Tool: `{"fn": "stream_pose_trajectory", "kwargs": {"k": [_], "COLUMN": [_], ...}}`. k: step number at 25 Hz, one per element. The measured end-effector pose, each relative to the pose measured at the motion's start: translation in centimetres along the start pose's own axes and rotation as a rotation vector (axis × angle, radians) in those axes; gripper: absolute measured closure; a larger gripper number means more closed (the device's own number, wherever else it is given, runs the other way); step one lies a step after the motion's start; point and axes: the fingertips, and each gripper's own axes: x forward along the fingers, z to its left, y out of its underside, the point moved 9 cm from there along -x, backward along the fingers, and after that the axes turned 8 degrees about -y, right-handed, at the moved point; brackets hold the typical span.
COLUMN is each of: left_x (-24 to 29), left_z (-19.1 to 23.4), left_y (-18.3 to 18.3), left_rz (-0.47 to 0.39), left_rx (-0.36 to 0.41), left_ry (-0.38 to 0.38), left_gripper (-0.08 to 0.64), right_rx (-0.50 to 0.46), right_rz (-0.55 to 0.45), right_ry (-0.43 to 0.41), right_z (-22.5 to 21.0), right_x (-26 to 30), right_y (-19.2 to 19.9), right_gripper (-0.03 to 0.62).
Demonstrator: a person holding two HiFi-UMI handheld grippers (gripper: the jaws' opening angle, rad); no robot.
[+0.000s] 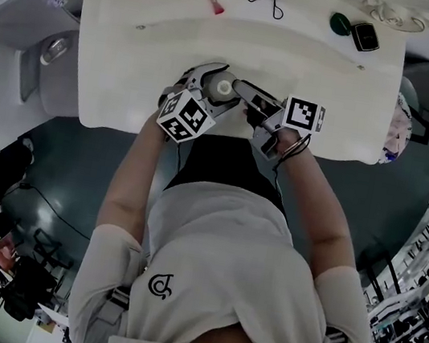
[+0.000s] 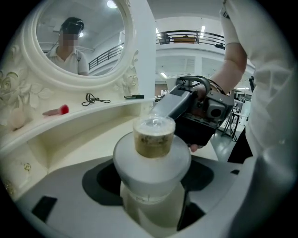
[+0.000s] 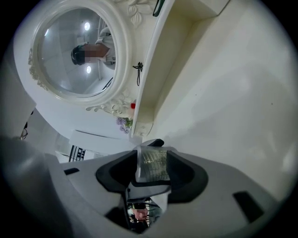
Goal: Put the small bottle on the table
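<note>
Clearly, the task was only at its beginning, because the small bottle (image 2: 154, 138) was not yet on the bench (image 1: 298, 58). It stood upright in the top of a white container (image 2: 151, 165), a clear little thing with brownish content. The left hand-held gripper (image 1: 211, 91) had its jaws wide and closed around the body of this container, and held it over the front part of the bench, close to the person. Whether the container's bottom touched the bench, I could not tell from any view. The right hand-held gripper (image 1: 248, 95) came from the other side, and its jaws stood at a middle width with the small bottle between them; in the right gripper view the pads lay against both sides of the clear wall, so I judged it as a grip. So the reaching and the grasping seemed done. What was left, in my judgement, was to pull the small bottle up out of the container while the left side kept the container steady, then to carry it to a free place on the bench, set it down upright and let it go. The bench had much bare surface just ahead of both grippers for this.
</note>
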Motion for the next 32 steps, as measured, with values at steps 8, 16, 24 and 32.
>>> {"fn": "stream_pose_trajectory", "kwargs": {"k": [8, 16, 24, 32], "left_x": [-1.8, -7.3, -10.7, -13.6], "left_z": [0.7, 0.6, -0.1, 1.3], "left_y": [-1.1, -4.8, -8.4, -13.2], "left_rz": [-0.067, -0.235, -0.316, -0.357], "left_rx": [-0.130, -0.118, -0.187, -0.102], "left_ry": [0.042, -0.129, -0.266, -0.404], "left_gripper": [0.164, 0.251, 0.546, 0.546], "right_rx": [-0.044, -0.052, -0.190, -0.579], "right_rz": [-0.035, -0.113, -0.146, -0.233], "right_ry": [-0.020, -0.102, -0.113, 0.023], "right_z": [0.7, 3.5, 7.9, 14.0], "right_x": [0.0, -2.2, -3.9, -7.9], "right_y": [0.1, -0.7, -1.2, -3.7], "right_gripper": [0.432, 0.531, 0.584, 0.584]}}
